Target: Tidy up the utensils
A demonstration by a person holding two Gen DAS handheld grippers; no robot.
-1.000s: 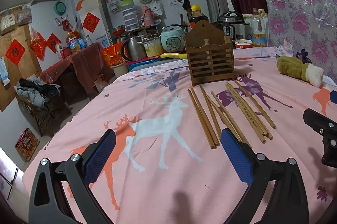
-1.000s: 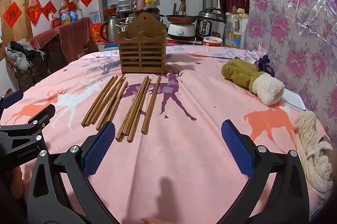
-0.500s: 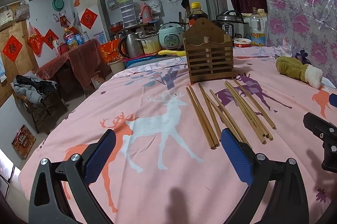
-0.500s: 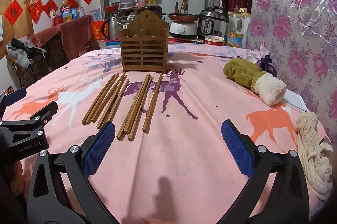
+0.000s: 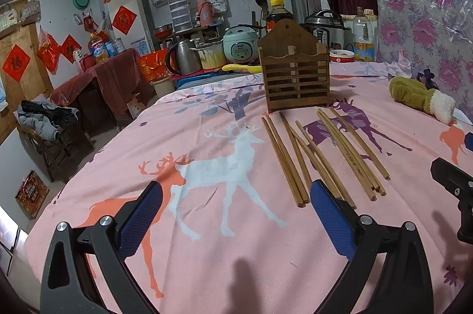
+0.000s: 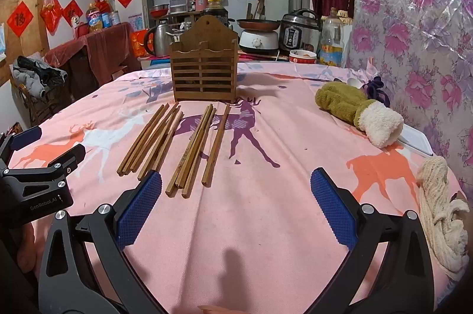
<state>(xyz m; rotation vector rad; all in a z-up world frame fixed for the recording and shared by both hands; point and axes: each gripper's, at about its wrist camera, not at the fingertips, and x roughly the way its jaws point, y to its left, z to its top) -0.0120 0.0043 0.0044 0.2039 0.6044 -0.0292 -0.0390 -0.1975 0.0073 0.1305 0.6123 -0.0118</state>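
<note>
Several wooden chopsticks lie in loose rows on the pink deer-print tablecloth. Behind them stands a slatted wooden utensil holder, upright. My left gripper is open, low over the cloth, its right pad beside the near ends of the chopsticks. My right gripper is open too, just to the right of the chopstick ends, with nothing between its fingers. Each gripper's body shows at the edge of the other's view.
A green and white plush mitten lies at the right. A cream rag sits at the near right edge. Kettle, rice cookers and bottles crowd the counter behind the table. A floral plastic sheet covers the right wall.
Both grippers have crept slightly forward and tilted a little; the chopsticks and holder have not moved. Both stay open.
</note>
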